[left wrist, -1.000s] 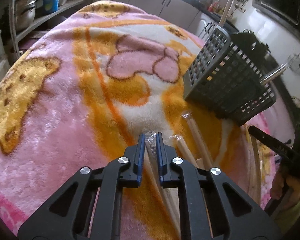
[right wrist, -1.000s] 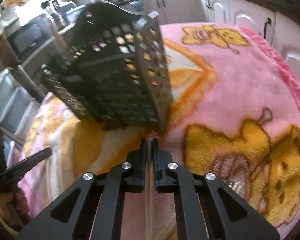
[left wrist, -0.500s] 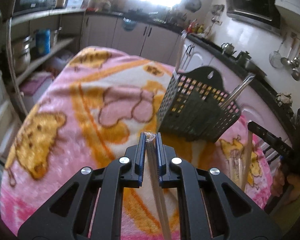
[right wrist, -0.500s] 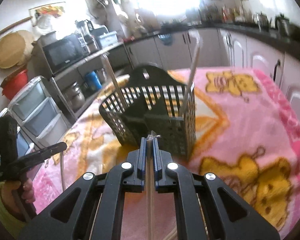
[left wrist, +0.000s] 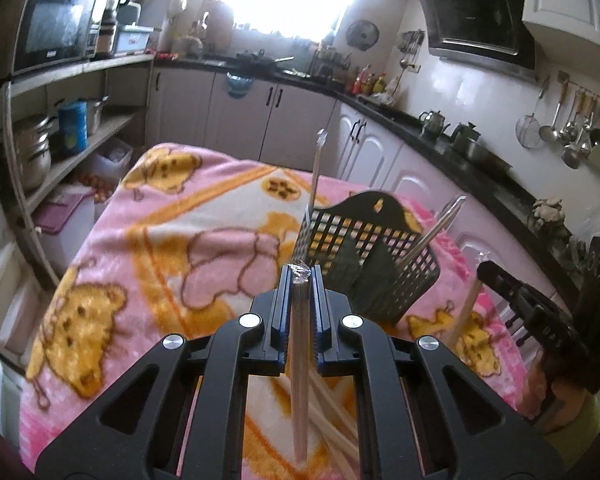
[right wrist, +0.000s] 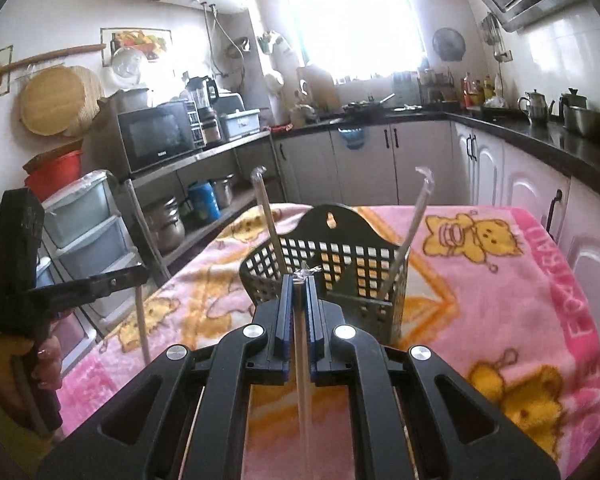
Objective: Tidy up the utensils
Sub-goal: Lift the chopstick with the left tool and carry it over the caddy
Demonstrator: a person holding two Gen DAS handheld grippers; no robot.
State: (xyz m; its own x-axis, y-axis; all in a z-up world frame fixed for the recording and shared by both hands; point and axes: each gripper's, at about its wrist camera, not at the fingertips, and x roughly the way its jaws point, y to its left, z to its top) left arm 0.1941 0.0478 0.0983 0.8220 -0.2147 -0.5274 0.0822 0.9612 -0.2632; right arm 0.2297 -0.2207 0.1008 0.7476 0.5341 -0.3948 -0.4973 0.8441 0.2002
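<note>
A black perforated utensil basket stands on the pink blanket; it also shows in the right wrist view. Two wrapped chopstick pairs stand in it, and show in the right wrist view. My left gripper is shut on a wrapped pair of chopsticks that hangs down, lifted above the table. My right gripper is shut on another wrapped pair, just in front of the basket. More wrapped chopsticks lie on the blanket below the left gripper.
The pink bear-print blanket covers the table. Kitchen cabinets and shelves with pots surround it. The right gripper shows at the right of the left wrist view; the left one shows at the left of the right wrist view.
Both grippers rose from the blanket, each lifting its wrapped chopstick pair. The views tilted up so the basket now sits lower and farther ahead.
</note>
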